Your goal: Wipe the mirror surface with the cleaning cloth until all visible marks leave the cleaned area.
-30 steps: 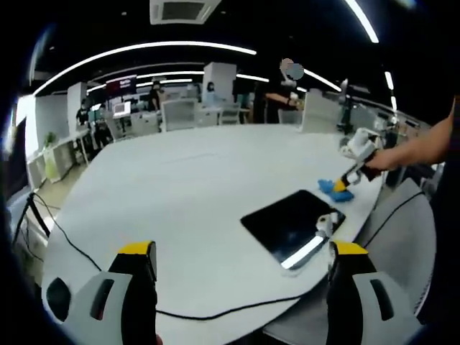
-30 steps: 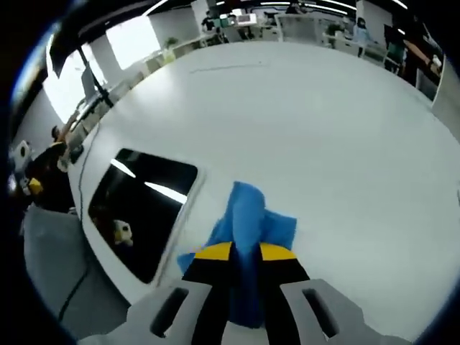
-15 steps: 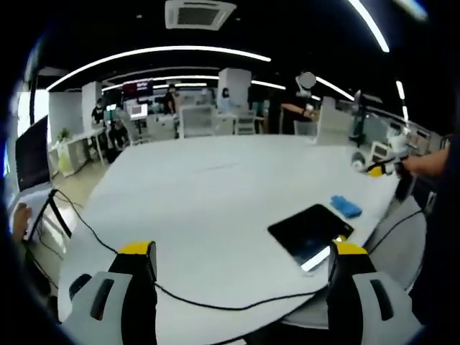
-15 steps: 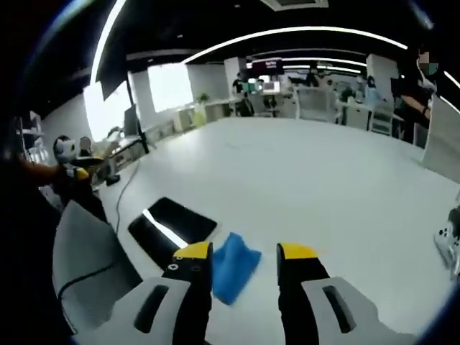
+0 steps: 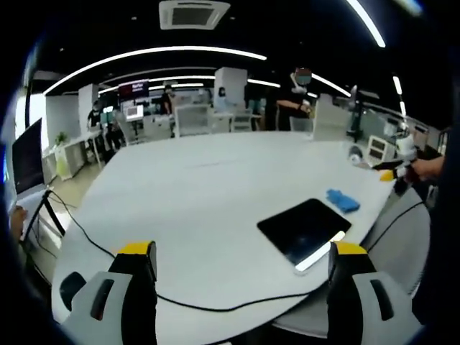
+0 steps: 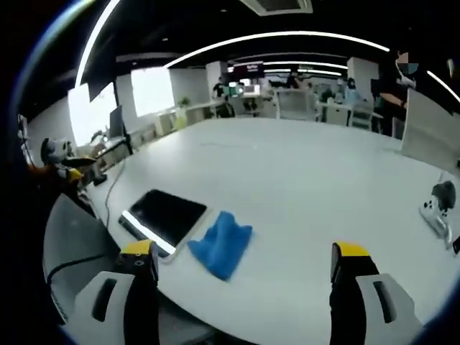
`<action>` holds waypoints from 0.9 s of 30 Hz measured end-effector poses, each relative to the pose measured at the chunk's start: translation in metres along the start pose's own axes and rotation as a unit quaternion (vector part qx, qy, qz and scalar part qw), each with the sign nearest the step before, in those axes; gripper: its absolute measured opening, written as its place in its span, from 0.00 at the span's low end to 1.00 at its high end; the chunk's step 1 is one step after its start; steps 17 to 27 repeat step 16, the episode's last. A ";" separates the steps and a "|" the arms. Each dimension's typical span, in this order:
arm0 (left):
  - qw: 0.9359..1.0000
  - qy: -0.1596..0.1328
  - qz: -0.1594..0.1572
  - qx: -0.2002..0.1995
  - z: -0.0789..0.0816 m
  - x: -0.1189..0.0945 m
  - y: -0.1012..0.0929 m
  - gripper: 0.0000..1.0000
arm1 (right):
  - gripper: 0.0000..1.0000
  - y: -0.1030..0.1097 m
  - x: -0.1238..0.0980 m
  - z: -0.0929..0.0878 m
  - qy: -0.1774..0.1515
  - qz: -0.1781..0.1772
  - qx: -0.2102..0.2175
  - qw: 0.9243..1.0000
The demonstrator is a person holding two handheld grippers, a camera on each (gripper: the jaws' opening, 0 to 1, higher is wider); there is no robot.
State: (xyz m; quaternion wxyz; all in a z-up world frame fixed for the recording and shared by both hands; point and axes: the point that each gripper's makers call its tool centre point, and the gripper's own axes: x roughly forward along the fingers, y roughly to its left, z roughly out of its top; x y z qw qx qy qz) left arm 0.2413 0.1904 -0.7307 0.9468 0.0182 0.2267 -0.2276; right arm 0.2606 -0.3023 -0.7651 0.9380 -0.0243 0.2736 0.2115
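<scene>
Cloth (image 6: 221, 243) lies bunched and free on the white table (image 6: 309, 187), ahead of the right gripper (image 6: 243, 257) and nearer its left jaw than its right, touching or just beside the near edge of the mirror (image 6: 167, 215), which sits further off to that gripper's left. Both of this gripper's jaws stand wide apart with nothing between them. In the left gripper view the mirror (image 5: 303, 228) lies ahead and to the right of the left gripper (image 5: 243, 254), whose jaws are likewise spread and hold nothing; the cloth (image 5: 343, 200) rests just beyond the mirror's far corner, and the right gripper (image 5: 388, 175) shows small at the right edge.

Whether marks remain on the glass is hard to tell; it reads dark with a bright strip of reflected light. If wiping is still owed, the right gripper should probably come down over the highest fold of the cloth, close firmly, then drag it flat across the mirror in overlapping strokes. The left gripper could steady the mirror's near edge so it does not slide toward the table's rim.
</scene>
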 end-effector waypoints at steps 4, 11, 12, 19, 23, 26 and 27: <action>1.000 0.004 0.007 -0.008 -0.006 0.000 0.006 1.00 | 1.00 -0.011 0.000 -0.002 0.000 -0.021 -0.016 1.000; 1.000 0.008 0.005 -0.007 -0.008 -0.001 0.009 1.00 | 1.00 -0.010 0.003 -0.005 0.000 -0.017 -0.016 1.000; 1.000 0.008 0.005 -0.007 -0.008 -0.001 0.009 1.00 | 1.00 -0.007 0.004 -0.006 0.002 -0.013 -0.018 1.000; 1.000 0.010 0.005 -0.009 -0.008 -0.002 0.009 1.00 | 1.00 -0.002 0.004 -0.010 0.008 -0.010 -0.024 1.000; 1.000 0.010 0.005 -0.009 -0.008 -0.002 0.009 1.00 | 1.00 -0.002 0.004 -0.010 0.008 -0.010 -0.024 1.000; 1.000 0.010 0.005 -0.009 -0.008 -0.002 0.009 1.00 | 1.00 -0.002 0.004 -0.010 0.008 -0.010 -0.024 1.000; 1.000 0.010 0.005 -0.009 -0.008 -0.002 0.009 1.00 | 1.00 -0.002 0.004 -0.010 0.008 -0.010 -0.024 1.000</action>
